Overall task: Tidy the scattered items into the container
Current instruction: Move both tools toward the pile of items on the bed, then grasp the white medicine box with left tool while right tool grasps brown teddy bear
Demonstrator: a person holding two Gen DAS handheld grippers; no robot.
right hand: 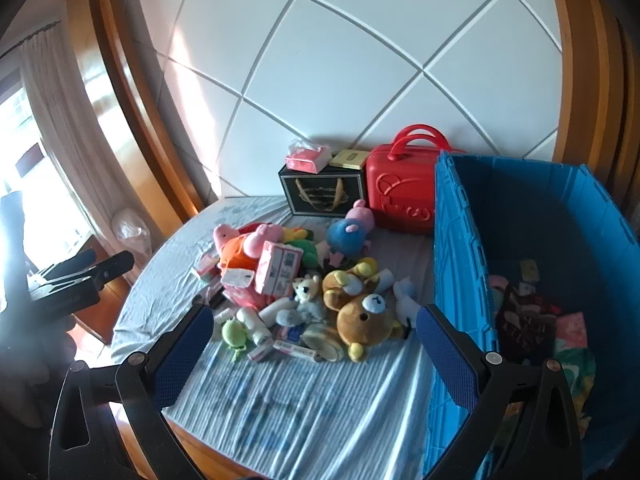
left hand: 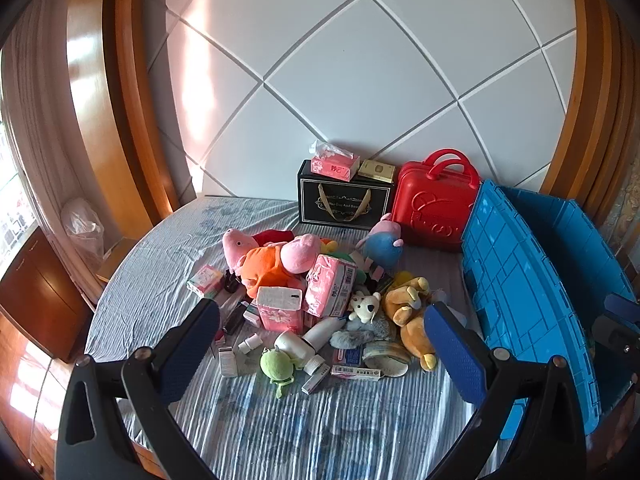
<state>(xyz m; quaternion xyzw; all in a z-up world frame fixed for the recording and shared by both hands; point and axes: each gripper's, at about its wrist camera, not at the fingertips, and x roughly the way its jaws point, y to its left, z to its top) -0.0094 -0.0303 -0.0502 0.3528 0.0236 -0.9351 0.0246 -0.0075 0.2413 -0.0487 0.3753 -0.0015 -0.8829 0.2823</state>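
Grippers hover empty, left gripper [left hand: 322,344] and right gripper [right hand: 314,346] both with jaws wide apart above the pile [left hand: 320,300] on the bed. Crate [right hand: 460,264] stands just right. Risk: tangled toys drag neighbours off the edge; small bottles [left hand: 250,343] may slip.

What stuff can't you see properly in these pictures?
- Blue bin: in the left wrist view its near wall hides everything inside.
- Bin contents: right wrist view, dark and jumbled, cut off by the gripper finger.
- Small boxes at the pile's front: print too small to read.
- Toys under the pink packs: buried.
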